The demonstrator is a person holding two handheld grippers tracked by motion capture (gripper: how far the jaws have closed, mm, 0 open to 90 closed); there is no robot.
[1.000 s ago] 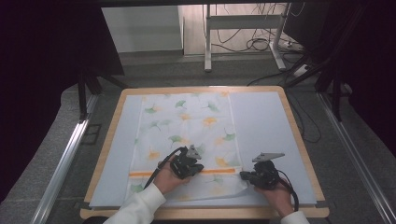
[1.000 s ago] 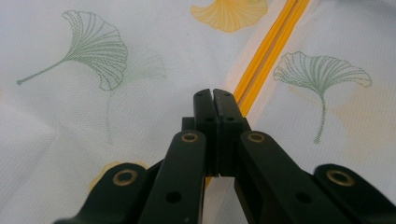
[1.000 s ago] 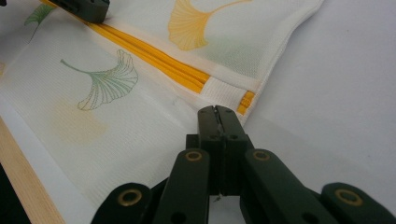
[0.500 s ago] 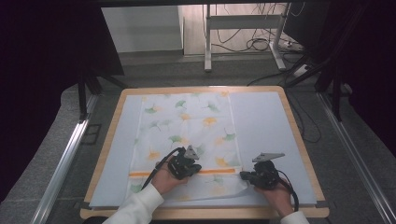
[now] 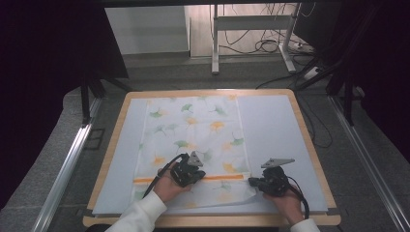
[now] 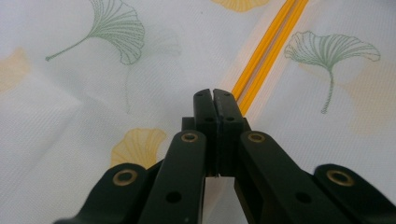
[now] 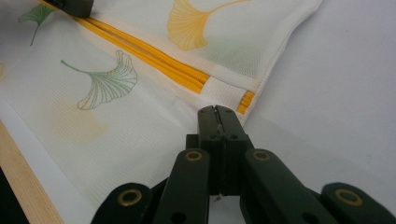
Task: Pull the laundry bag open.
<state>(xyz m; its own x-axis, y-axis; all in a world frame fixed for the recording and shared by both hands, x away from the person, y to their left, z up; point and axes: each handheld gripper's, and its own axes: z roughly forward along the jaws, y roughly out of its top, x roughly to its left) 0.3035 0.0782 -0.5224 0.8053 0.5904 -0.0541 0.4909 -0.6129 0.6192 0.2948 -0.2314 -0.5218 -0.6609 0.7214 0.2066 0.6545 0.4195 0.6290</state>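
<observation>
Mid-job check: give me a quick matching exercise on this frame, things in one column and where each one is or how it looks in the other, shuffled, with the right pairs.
Things:
1. left claw
2. right claw
3. orange stripe
4. ginkgo-print cloth

Places or states:
A. spread flat over the light mat
B. shut, at the cloth's right edge near the stripe's end
C. shut, over the middle of the cloth by the stripe
D. runs across the cloth near the person's side

Pairs: 1-C, 2-B, 3-D, 4-A
</observation>
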